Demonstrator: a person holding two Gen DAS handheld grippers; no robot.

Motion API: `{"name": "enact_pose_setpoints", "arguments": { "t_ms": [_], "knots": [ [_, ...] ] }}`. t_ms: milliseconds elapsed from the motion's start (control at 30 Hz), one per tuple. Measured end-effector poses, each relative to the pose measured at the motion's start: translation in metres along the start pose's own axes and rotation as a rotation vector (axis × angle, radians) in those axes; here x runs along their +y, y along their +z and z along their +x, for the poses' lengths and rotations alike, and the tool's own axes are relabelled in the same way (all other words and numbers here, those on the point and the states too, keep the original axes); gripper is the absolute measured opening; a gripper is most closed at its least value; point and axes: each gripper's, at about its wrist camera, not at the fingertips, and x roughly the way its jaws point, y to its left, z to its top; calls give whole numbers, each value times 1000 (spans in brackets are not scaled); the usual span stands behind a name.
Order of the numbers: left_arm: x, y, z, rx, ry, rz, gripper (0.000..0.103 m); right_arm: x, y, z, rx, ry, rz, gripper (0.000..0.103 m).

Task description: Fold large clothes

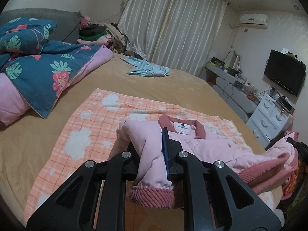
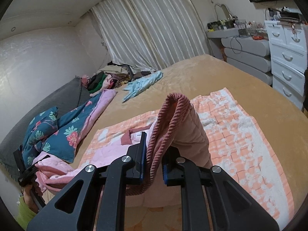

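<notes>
A pink padded jacket [image 1: 207,146] with a dark pink ribbed hem and collar lies on an orange checked blanket [image 1: 80,130] on the bed. My left gripper [image 1: 154,144] is shut on one bottom corner of the jacket, and the ribbed hem hangs down between its arms. My right gripper [image 2: 153,150] is shut on the other bottom corner, where the ribbed hem [image 2: 173,104] stands up in a hump over the jaws. The jacket [image 2: 115,146] sags between the two grippers, its collar and label end resting flat on the blanket [image 2: 240,134].
A tan bedspread [image 1: 163,84] covers the bed. A blue floral quilt [image 1: 44,67] and pillow lie at the left, a light blue garment [image 1: 148,69] farther back, a clothes pile by the curtain. White drawers [image 2: 286,57] and a grey dresser stand past the bed's right side.
</notes>
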Motion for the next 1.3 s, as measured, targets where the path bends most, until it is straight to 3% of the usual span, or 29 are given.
{"name": "enact_pose_setpoints", "arguments": {
  "t_ms": [1033, 1300],
  "knots": [
    [8, -3, 85, 77, 124, 80, 9, -43, 0, 104, 109, -40, 46, 13],
    [11, -9, 109, 116, 146, 89, 9, -53, -1, 124, 127, -2, 87, 21]
  ]
}}
